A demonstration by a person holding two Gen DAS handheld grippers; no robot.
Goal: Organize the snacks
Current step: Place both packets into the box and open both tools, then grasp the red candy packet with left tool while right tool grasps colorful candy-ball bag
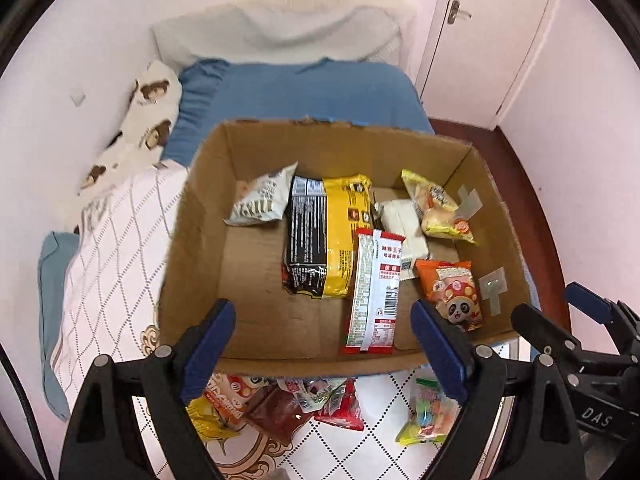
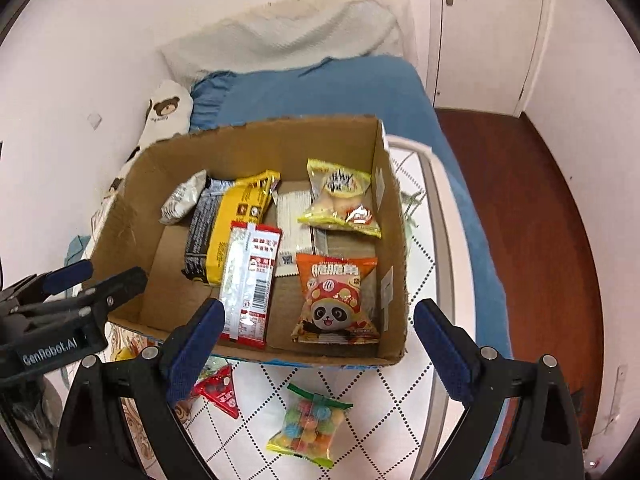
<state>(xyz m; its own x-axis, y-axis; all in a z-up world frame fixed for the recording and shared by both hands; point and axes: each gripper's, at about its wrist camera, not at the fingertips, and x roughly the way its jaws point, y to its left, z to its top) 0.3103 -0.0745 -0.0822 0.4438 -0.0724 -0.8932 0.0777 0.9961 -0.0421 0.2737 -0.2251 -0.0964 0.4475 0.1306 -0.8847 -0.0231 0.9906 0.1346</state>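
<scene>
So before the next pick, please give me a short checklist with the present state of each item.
1. Left gripper open, nothing between the pads: ok.
2. Right gripper open, nothing held: ok.
3. Cardboard box upright, with free floor on its left side: ok.
4. Candy bag lies alone outside the box, reachable: ok.
5. Snack pile all separable: cannot tell, overlapping.

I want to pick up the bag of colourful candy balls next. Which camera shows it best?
The right wrist view: the bag of colourful candy balls lies fully visible on the patterned cloth, just outside the cardboard box. The left wrist view shows it partly hidden behind a finger.
</scene>
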